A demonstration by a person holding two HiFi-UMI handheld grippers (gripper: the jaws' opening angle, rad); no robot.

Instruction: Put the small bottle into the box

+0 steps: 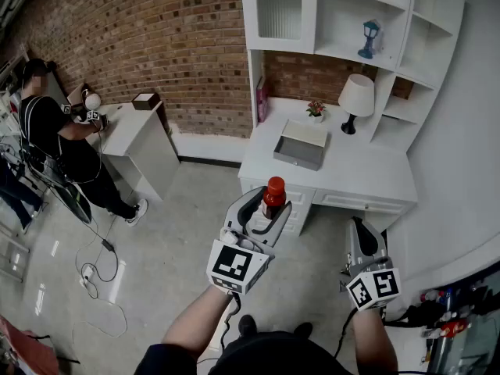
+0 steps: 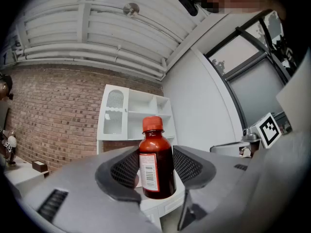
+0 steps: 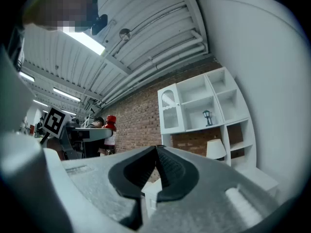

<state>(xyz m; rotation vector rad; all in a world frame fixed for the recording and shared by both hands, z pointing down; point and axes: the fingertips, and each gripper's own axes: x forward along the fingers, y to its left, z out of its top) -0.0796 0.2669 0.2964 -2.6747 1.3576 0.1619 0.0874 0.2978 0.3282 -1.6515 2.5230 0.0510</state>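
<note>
The left gripper (image 1: 271, 203) has the small bottle (image 1: 274, 194) — dark red liquid, red cap, white barcode label — clamped upright between its ribbed pads, with the jaws spread wide around the bottle's body. The bottle is held in the air in front of the white desk (image 1: 367, 180), apart from the open grey box (image 1: 298, 155), which sits on the desktop near a white table lamp (image 1: 356, 100) and a small potted flower (image 1: 316, 109). The right gripper (image 1: 362, 231) is empty — jaws pressed together — near the desk's right end. A person (image 1: 48, 125) stands far off to the left.
</note>
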